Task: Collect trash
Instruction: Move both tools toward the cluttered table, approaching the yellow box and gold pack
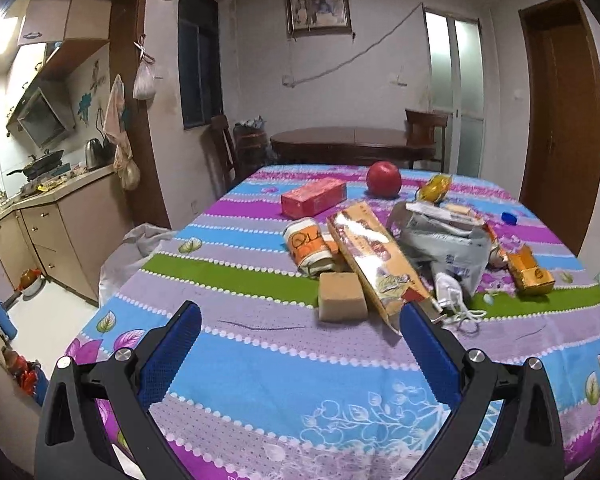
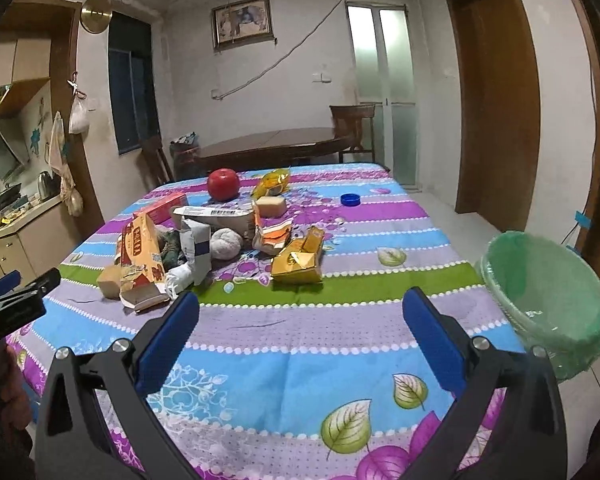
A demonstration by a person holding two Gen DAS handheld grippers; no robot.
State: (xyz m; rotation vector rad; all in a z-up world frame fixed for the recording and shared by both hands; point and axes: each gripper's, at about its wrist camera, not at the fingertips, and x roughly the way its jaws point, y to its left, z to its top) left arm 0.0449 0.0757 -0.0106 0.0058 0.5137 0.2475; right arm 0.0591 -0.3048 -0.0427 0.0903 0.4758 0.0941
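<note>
1. Both jaws stand wide apart and hold nothing: the left gripper (image 1: 300, 328) hangs over the near part of the table, its right finger just in front of the end of a long yellow carton (image 1: 376, 260); the right gripper (image 2: 300, 316) hangs over bare cloth further right.
2. Trash lies heaped mid-table on the striped floral tablecloth (image 2: 300, 360). The long yellow carton leans across a tan block (image 1: 342, 296), with an orange-and-white printed roll (image 1: 306, 246) just behind them.
3. Right of the carton sits a crumpled grey bag (image 1: 452, 240), and a white cord bundle (image 1: 456, 298) lies at its near edge.
4. A torn yellow-gold box (image 2: 298, 258) lies on the green stripe, nearest the right gripper.
5. Further back are a red box (image 1: 314, 198), a yellow snack wrapper (image 2: 272, 182), a second tan block (image 2: 271, 206) and a blue bottle cap (image 2: 350, 199) set apart to the right.
6. A red apple (image 1: 384, 179) stands beyond the heap.
7. A bin lined with a green bag (image 2: 548, 292) stands off the table's right edge, well apart from the heap.
8. A hand (image 2: 2, 396) shows at the right view's left edge, beneath the left gripper.
9. Behind are a dark wooden table (image 1: 352, 142) and a kitchen counter (image 1: 60, 188).
</note>
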